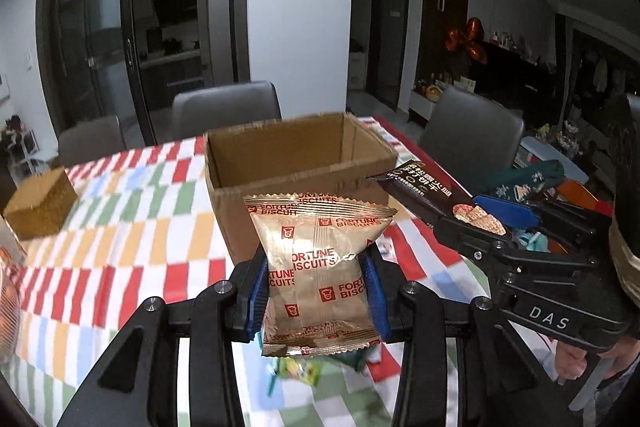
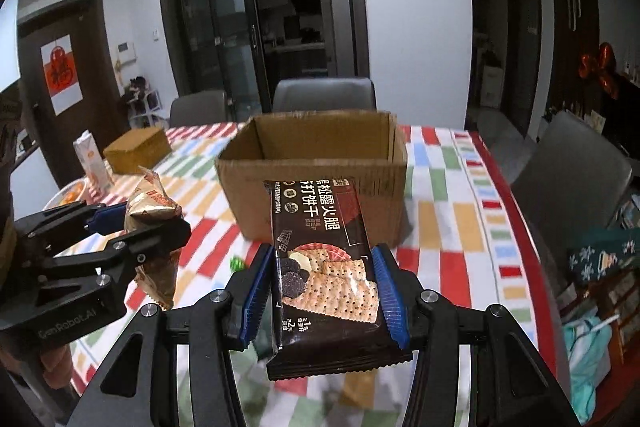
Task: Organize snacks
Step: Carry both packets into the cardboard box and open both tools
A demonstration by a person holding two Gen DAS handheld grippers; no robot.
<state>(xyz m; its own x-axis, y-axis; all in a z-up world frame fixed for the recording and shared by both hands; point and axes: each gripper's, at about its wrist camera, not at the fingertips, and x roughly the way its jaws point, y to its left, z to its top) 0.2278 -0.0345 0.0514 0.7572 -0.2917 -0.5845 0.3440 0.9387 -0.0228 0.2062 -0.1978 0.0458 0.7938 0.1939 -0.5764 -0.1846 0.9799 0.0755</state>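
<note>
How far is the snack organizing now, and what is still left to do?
Nothing looks packed yet: the visible inside of the cardboard box shows no snacks. In hand: the left hand-held gripper clamps the gold biscuit packet, and the right hand-held gripper clamps the dark cracker packet, both just short of the box. Left: dropping both in, then the blurred green wrappers on the tablecloth.

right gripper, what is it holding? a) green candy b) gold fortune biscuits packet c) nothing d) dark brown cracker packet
d: the right gripper has its blue-padded jaws shut on the dark brown cracker packet, while the gold biscuit packet sits in the left gripper.
</note>
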